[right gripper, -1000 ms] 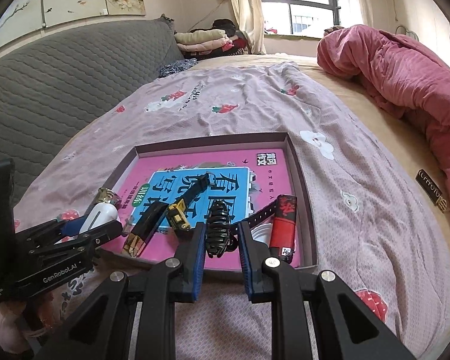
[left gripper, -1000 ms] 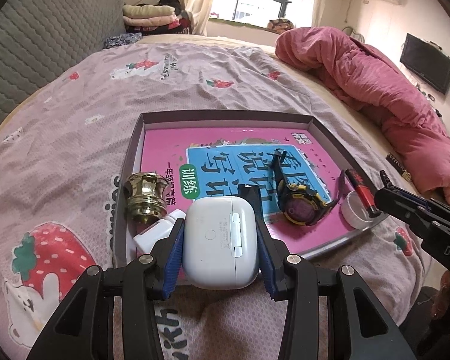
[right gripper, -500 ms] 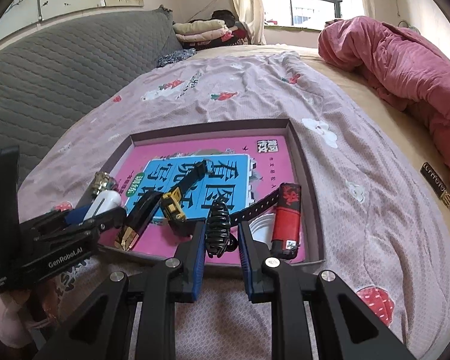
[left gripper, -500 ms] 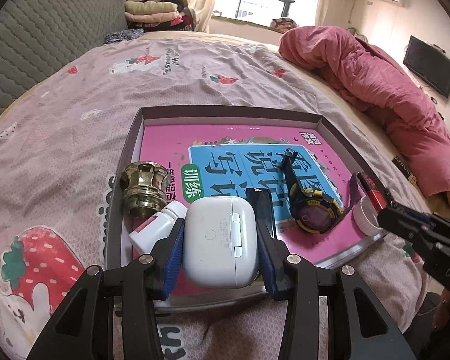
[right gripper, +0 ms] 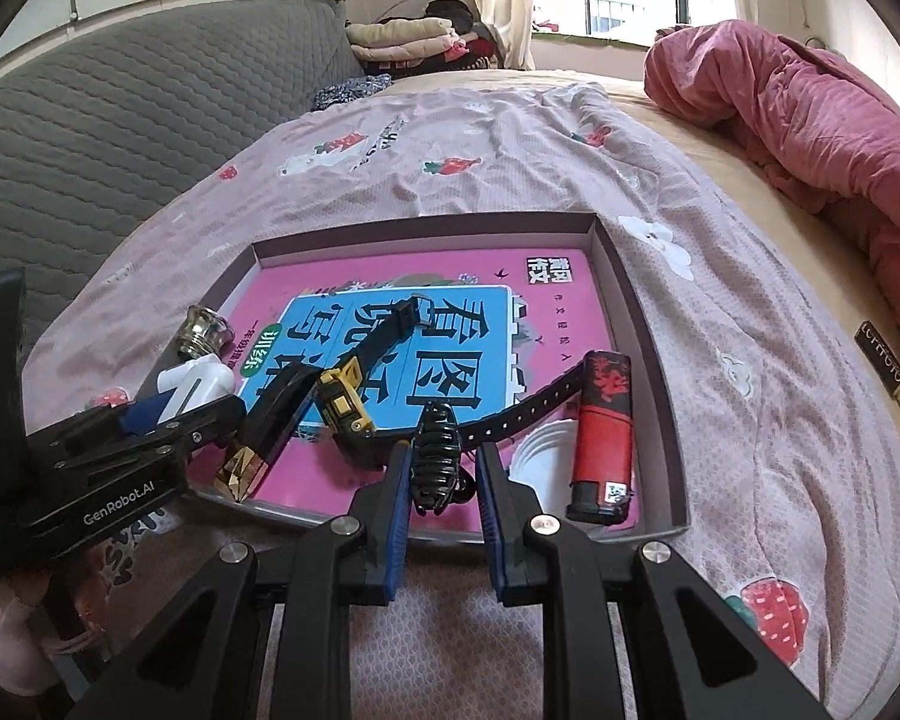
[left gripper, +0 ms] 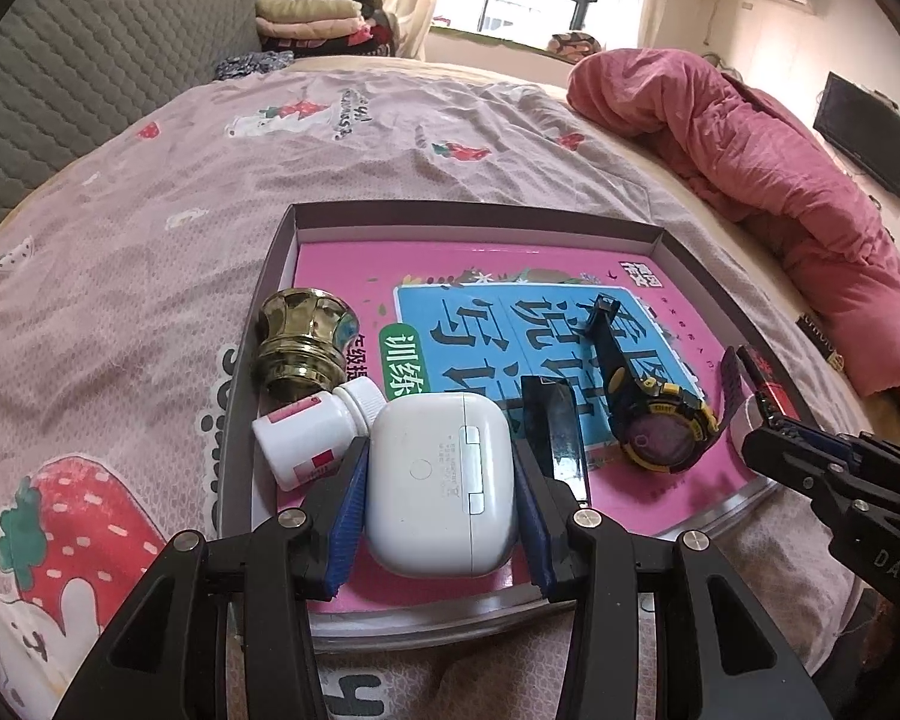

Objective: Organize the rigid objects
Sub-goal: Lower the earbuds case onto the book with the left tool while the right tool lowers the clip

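Both grippers loaded above the tray's (left gripper: 273, 276) near edge.
My left gripper (left gripper: 439, 483) pinches the white earbud case (left gripper: 441, 492); my right gripper (right gripper: 440, 471) pinches the black hair claw (right gripper: 435, 456). Bare pink book cover (right gripper: 426, 267) lies toward twelve o'clock.

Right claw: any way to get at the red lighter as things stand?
Probably not yet. The right claw is shut on a black hair clip, so its fingers are full. The lighter lies uncovered just beside it in the tray.
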### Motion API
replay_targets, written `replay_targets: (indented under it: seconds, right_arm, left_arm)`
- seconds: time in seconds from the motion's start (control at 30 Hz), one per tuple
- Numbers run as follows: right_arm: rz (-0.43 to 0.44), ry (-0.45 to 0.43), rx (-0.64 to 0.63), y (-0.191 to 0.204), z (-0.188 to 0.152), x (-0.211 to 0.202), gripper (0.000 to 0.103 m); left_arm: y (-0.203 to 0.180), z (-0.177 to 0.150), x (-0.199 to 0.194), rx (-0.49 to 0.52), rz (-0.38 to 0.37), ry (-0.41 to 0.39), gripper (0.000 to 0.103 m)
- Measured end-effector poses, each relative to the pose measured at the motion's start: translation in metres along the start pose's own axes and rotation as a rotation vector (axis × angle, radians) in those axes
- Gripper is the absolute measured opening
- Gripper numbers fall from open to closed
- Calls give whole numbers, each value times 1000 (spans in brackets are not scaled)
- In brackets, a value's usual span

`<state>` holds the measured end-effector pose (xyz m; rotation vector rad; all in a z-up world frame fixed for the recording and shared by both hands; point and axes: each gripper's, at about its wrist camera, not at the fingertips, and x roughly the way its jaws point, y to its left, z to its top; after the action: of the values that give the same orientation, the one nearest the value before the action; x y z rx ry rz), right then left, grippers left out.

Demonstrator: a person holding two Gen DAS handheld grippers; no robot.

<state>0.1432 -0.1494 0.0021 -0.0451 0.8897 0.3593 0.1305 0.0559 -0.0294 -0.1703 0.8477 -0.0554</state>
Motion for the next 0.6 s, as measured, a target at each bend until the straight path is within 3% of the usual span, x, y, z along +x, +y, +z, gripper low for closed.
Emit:
replay_targets:
  seconds: [0.6]
  right_arm:
    - [-17, 34, -19, 6, 1, 18, 21]
  left_arm:
    - [1, 1, -1, 3, -7, -1, 46]
